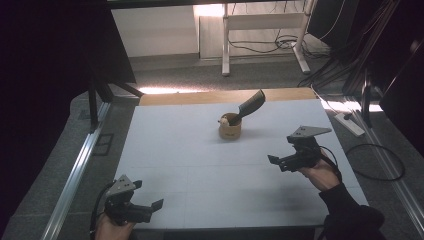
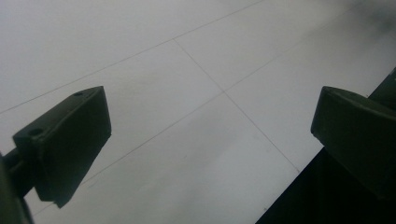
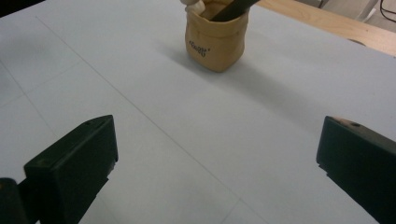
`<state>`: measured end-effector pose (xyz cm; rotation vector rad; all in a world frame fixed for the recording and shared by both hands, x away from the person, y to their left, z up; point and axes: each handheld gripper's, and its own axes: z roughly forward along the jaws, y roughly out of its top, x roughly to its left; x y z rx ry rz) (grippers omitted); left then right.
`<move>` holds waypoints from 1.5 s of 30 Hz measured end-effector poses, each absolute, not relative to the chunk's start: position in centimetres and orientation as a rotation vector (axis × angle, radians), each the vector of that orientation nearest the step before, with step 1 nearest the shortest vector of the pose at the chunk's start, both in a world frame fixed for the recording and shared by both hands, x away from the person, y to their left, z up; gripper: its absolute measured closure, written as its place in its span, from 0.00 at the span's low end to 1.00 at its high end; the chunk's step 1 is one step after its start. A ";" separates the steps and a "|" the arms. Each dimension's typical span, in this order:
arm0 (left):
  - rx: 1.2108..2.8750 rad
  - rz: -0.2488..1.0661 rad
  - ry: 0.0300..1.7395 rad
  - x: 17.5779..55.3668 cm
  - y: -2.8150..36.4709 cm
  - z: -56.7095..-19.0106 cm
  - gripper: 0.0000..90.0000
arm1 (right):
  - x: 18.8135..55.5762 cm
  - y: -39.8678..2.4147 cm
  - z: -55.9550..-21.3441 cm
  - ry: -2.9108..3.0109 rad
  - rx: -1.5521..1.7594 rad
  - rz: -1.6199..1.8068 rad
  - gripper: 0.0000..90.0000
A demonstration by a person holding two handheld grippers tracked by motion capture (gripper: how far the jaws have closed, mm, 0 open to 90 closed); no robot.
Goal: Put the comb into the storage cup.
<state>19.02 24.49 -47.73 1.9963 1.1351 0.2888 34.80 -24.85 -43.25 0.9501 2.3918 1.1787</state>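
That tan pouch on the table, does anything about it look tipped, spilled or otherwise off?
Nothing stands out. The tan pouch stands upright on the white table, with a dark comb leaning out of it to the right and a pale item at its rim. Nothing has spilled around it.

Table [image 1: 200, 165] is lying bare across near and middle areas, leaving wide passage for both grippers. Only obstacle: tan pouch [image 1: 230, 128] is standing far-centre, with a black comb [image 1: 248, 106] sticking out up-right and a pale item [image 1: 224, 120] at its rim. Bare surface is lying between right gripper [image 1: 280, 161] and pouch. Left gripper [image 1: 152, 207] is hovering at the near edge, well apart.
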 end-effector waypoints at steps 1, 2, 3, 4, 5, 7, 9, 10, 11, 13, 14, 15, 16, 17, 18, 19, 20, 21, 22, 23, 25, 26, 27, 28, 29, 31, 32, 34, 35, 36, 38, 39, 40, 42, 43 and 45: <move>1.995 0.285 1.135 19.0 24.5 -47.7 0.00 | 34.6 -25.0 -43.3 2.393 0.951 1.175 0.00; 1.994 0.284 1.134 19.0 24.5 -47.7 0.00 | 34.5 -25.1 -43.4 2.394 0.953 1.171 0.00; 1.994 0.284 1.133 19.0 24.5 -47.7 0.00 | 34.3 -25.2 -43.5 2.394 0.954 1.168 0.00; 1.995 0.284 1.133 19.0 24.5 -47.7 0.00 | 34.2 -25.4 -43.6 2.394 0.955 1.166 0.00; 1.992 0.283 1.133 19.0 24.5 -47.7 0.00 | 34.1 -25.5 -43.6 2.394 0.957 1.163 0.00; 1.990 0.278 1.131 19.0 24.5 -47.7 0.00 | 33.7 -25.7 -43.8 2.386 0.964 1.164 0.00; 1.987 0.273 1.129 19.0 24.6 -47.8 0.00 | 33.4 -25.9 -43.9 2.384 0.971 1.163 0.00; 1.987 0.272 1.128 19.0 24.6 -47.8 0.00 | 33.2 -26.1 -44.0 2.384 0.973 1.162 0.00; 1.987 0.274 1.128 19.0 24.6 -47.8 0.00 | 33.0 -26.2 -44.1 2.384 0.975 1.159 0.00; 1.985 0.272 1.127 19.0 24.6 -47.8 0.00 | 32.7 -26.4 -44.2 2.384 0.976 1.152 0.00; 1.985 0.271 1.126 19.0 24.6 -47.8 0.00 | 32.5 -26.6 -44.3 2.385 0.977 1.146 0.00; 1.985 0.271 1.126 19.0 24.6 -47.8 0.00 | 32.4 -26.7 -44.3 2.384 0.979 1.144 0.00; 1.984 0.271 1.126 19.0 24.6 -47.8 0.00 | 32.3 -26.8 -44.4 2.383 0.979 1.141 0.00; 1.984 0.271 1.125 19.0 24.6 -47.8 0.00 | 32.1 -27.0 -44.4 2.382 0.981 1.136 0.00; 1.984 0.270 1.125 19.0 24.6 -47.8 0.00 | 32.0 -27.1 -44.4 2.381 0.983 1.134 0.00; 1.983 0.270 1.124 19.0 24.6 -47.8 0.00 | 31.9 -27.3 -44.5 2.380 0.983 1.129 0.00; 1.983 0.270 1.124 19.0 24.6 -47.8 0.00 | 31.8 -27.4 -44.5 2.380 0.988 1.126 0.00; 1.982 0.269 1.124 19.0 24.6 -47.8 0.00 | 31.7 -27.5 -44.5 2.378 0.992 1.127 0.00; 1.982 0.271 1.124 19.0 24.6 -47.8 0.00 | 31.6 -27.6 -44.5 2.378 0.995 1.126 0.00; 1.982 0.269 1.124 19.1 24.6 -47.8 0.00 | 31.5 -27.7 -44.6 2.377 0.998 1.122 0.00; 1.984 0.265 1.124 19.1 24.6 -47.8 0.00 | 31.3 -27.9 -44.6 2.375 1.002 1.116 0.00; 1.985 0.264 1.124 19.1 24.6 -47.8 0.00 | 31.2 -28.0 -44.6 2.376 1.003 1.114 0.00; 1.985 0.264 1.124 19.1 24.6 -47.8 0.00 | 31.1 -28.1 -44.7 2.374 1.008 1.114 0.00; 1.985 0.263 1.123 19.1 24.6 -47.8 0.00 | 31.0 -28.2 -44.7 2.374 1.007 1.110 0.00; 1.985 0.262 1.124 19.1 24.6 -47.8 0.00 | 30.9 -28.3 -44.7 2.371 1.011 1.109 0.00; 1.984 0.261 1.124 19.1 24.7 -47.8 0.00 | 30.7 -28.5 -44.7 2.369 1.016 1.107 0.00; 1.986 0.261 1.123 19.1 24.7 -47.8 0.00 | 30.6 -28.6 -44.7 2.369 1.017 1.104 0.00; 1.988 0.261 1.122 19.1 24.6 -47.8 0.00 | 30.3 -28.8 -44.7 2.365 1.023 1.103 0.00; 1.989 0.260 1.121 19.1 24.6 -47.8 0.00 | 30.2 -28.8 -44.7 2.365 1.024 1.102 0.00; 1.992 0.260 1.120 19.1 24.6 -47.8 0.00 | 30.1 -28.9 -44.8 2.364 1.024 1.103 0.00; 1.992 0.259 1.120 19.1 24.6 -47.8 0.00 | 29.9 -29.2 -44.8 2.362 1.027 1.097 0.00; 1.993 0.259 1.121 19.1 24.6 -47.8 0.00 | 29.8 -29.3 -44.8 2.361 1.031 1.094 0.00; 1.993 0.258 1.121 19.1 24.6 -47.8 0.00 | 29.7 -29.3 -44.7 2.360 1.030 1.093 0.00; 1.993 0.257 1.121 19.2 24.6 -47.8 0.00 | 29.5 -29.6 -44.7 2.354 1.039 1.093 0.00; 1.993 0.256 1.121 19.2 24.6 -47.8 0.00 | 29.4 -29.7 -44.7 2.352 1.041 1.094 0.00; 1.996 0.255 1.119 19.2 24.6 -47.8 0.00 | 29.3 -30.0 -44.7 2.345 1.048 1.096 0.00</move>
